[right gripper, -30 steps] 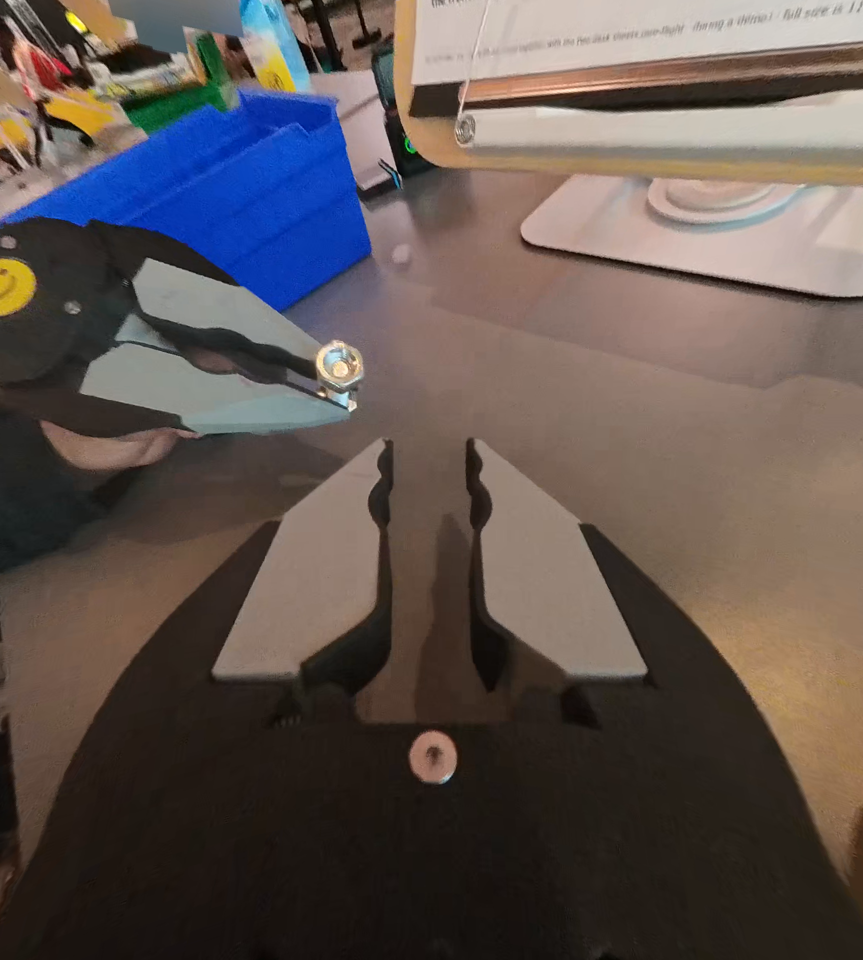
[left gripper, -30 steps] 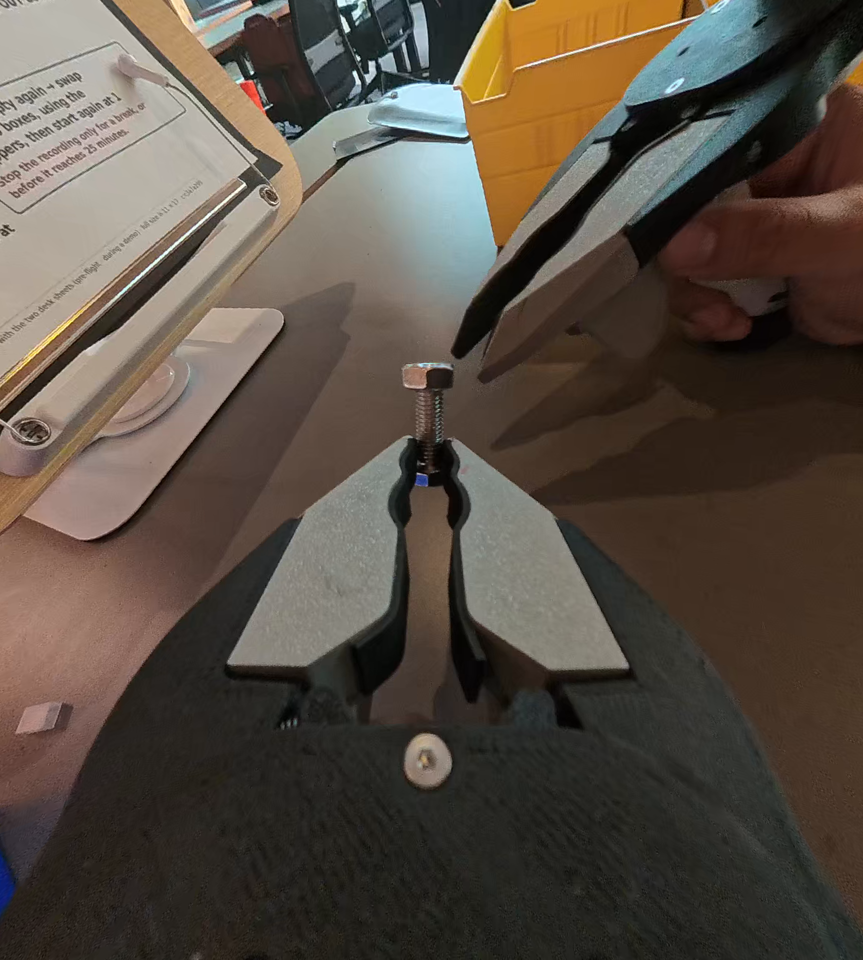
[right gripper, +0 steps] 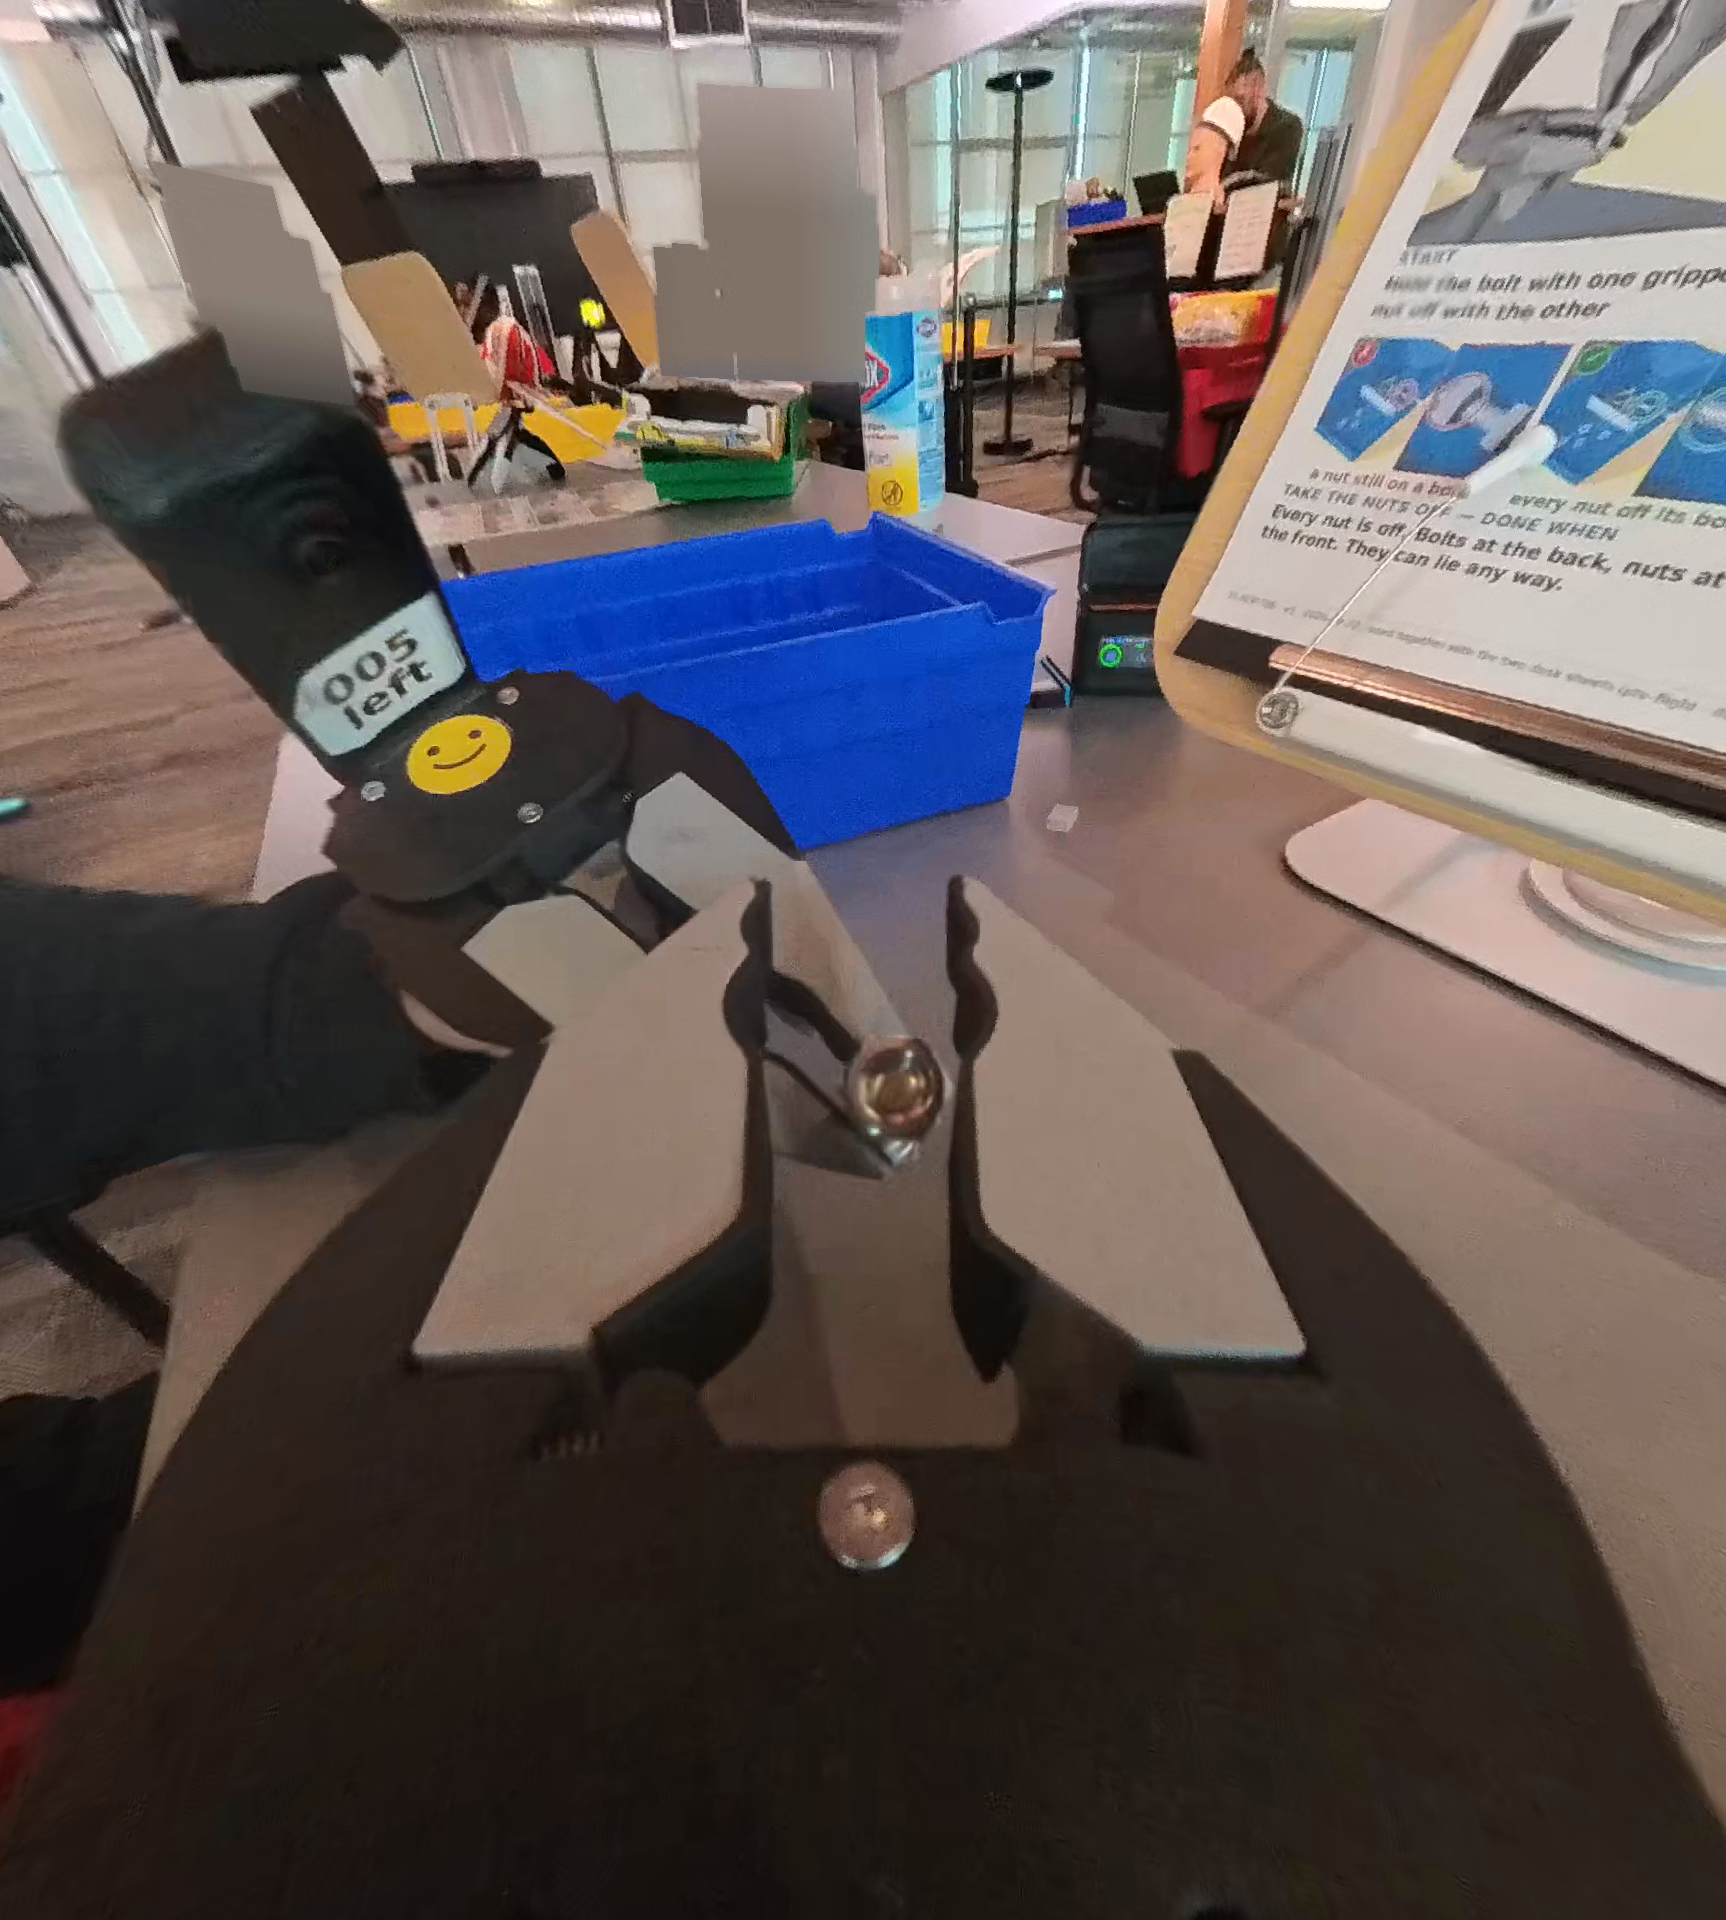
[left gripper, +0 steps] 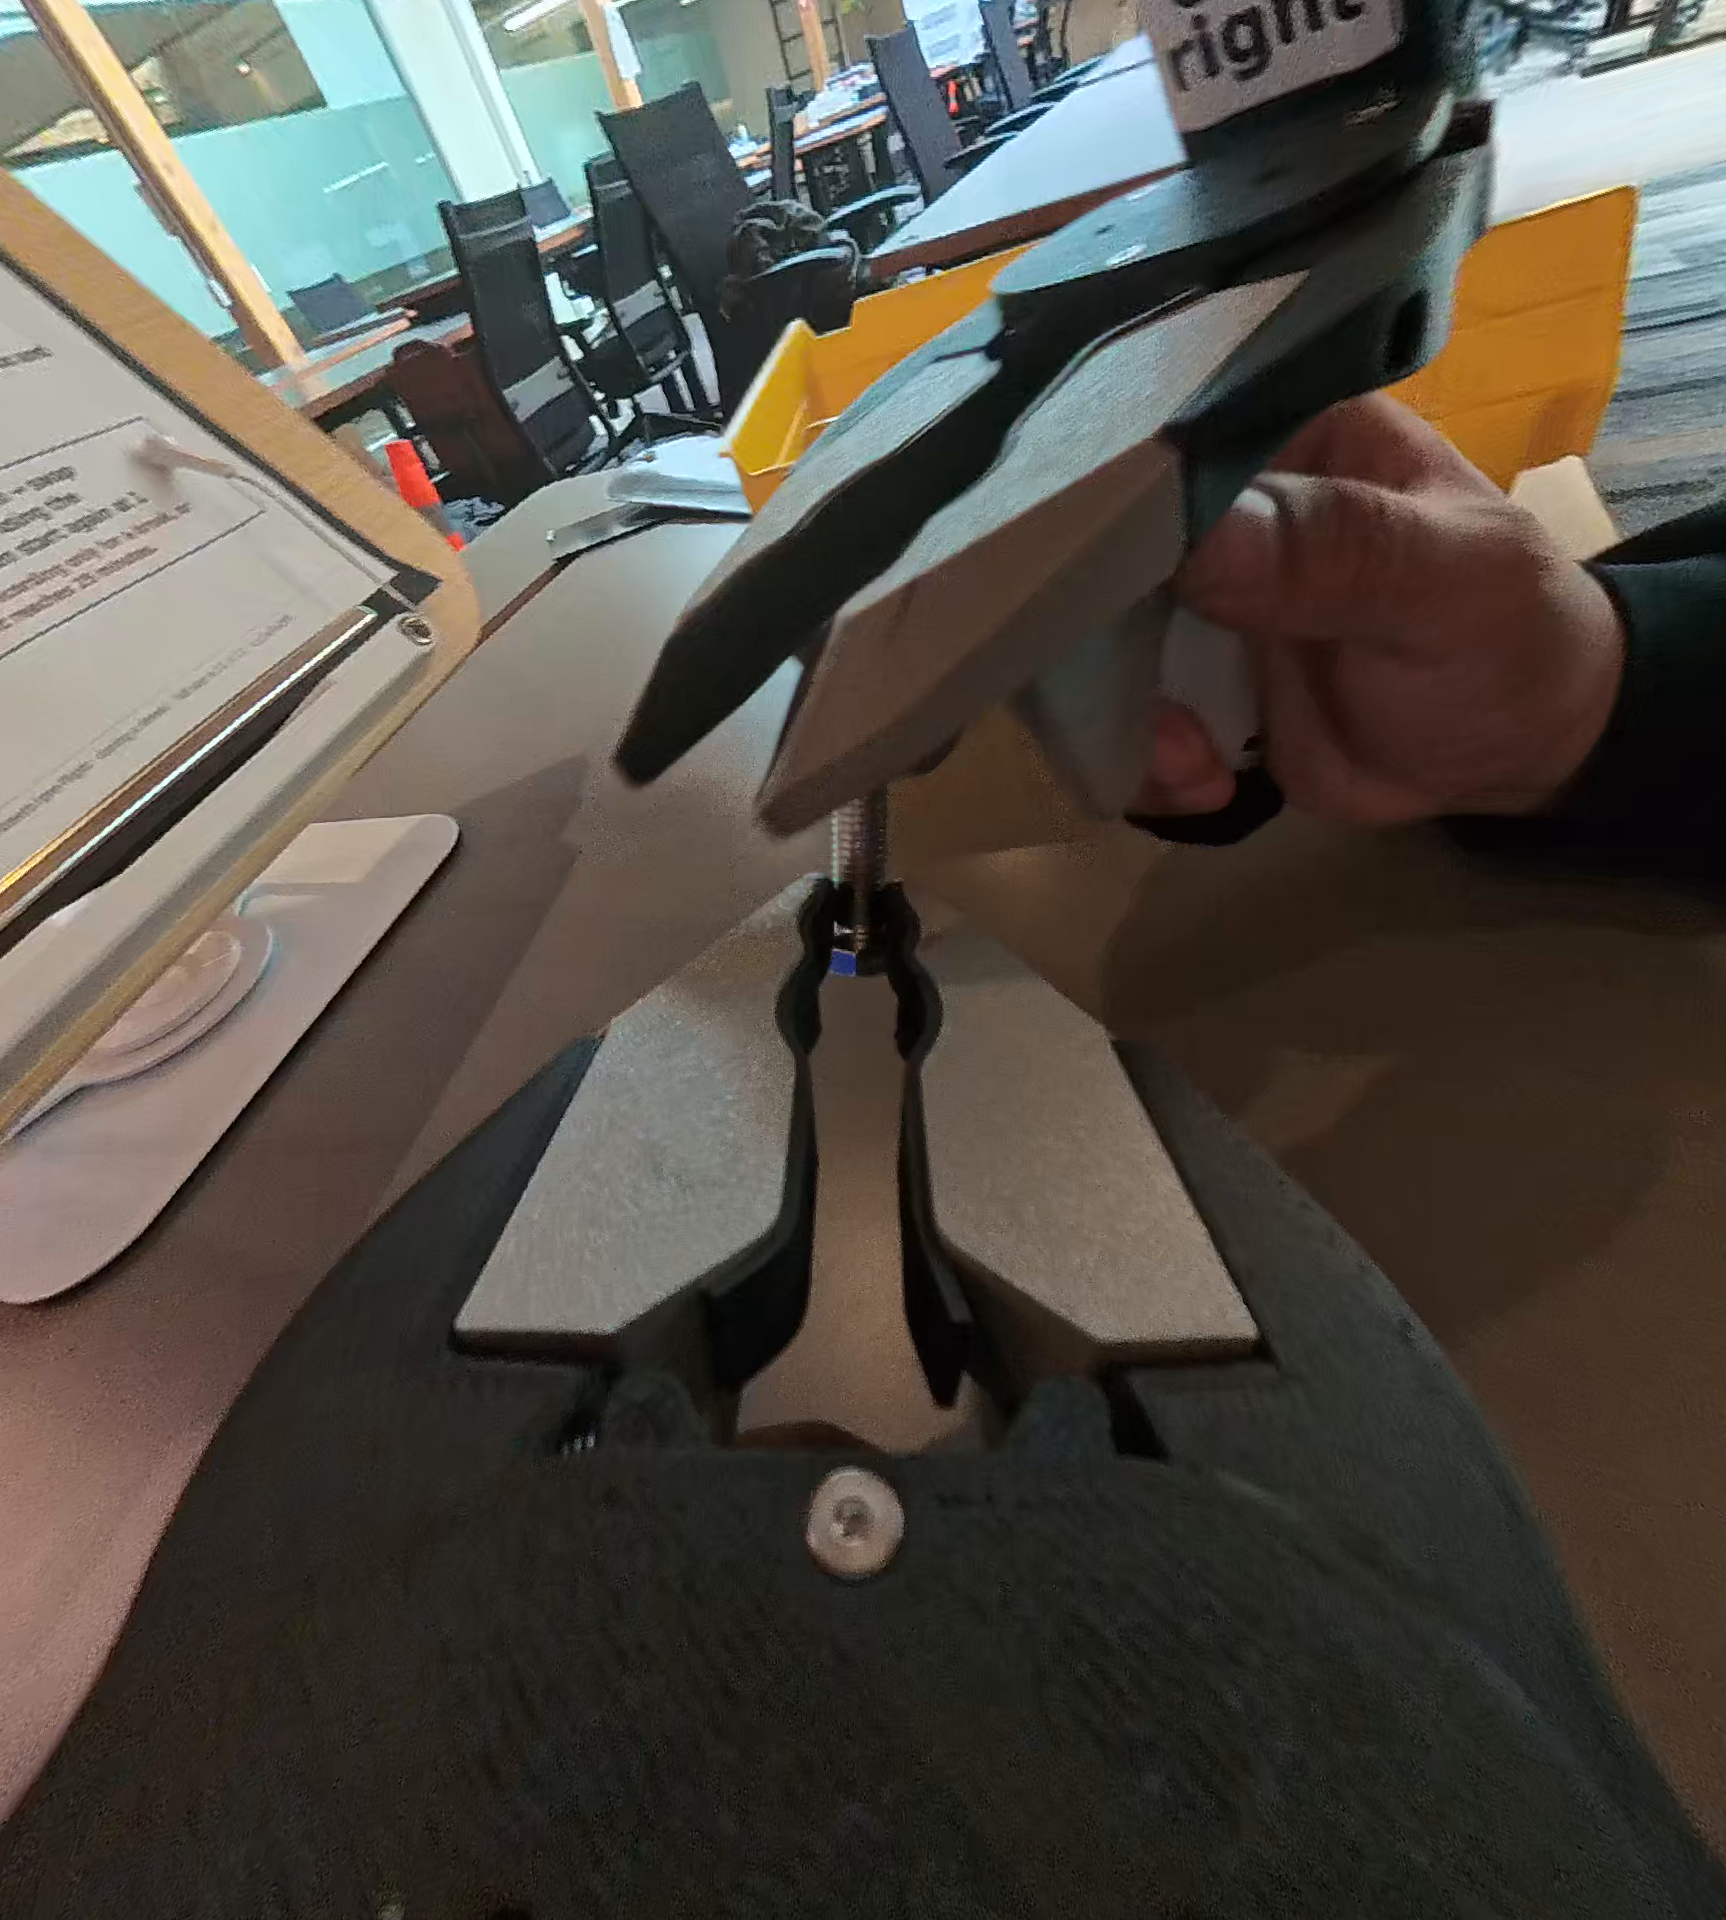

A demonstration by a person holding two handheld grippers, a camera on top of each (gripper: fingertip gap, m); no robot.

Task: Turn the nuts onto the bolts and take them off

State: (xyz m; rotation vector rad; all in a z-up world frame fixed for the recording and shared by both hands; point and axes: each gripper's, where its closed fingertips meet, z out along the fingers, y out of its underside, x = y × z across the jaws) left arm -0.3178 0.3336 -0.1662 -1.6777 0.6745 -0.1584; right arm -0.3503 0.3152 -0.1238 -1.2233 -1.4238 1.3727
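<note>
Behind your brown desk (left gripper: 1461, 1195) stretch rows of office chairs, with a yellow bin (left gripper: 1524, 312) and a blue bin (right gripper: 797, 665) on the desk. Your left gripper (left gripper: 857, 940) is clamped on the nut end of the bolt (left gripper: 864, 844), whose threaded shaft stands up from its tips. Your right gripper (right gripper: 854, 977) has its fingers spread apart, straddling the bolt's hex head (right gripper: 895, 1086), which sits between them close to the right finger; whether it touches is unclear.
</note>
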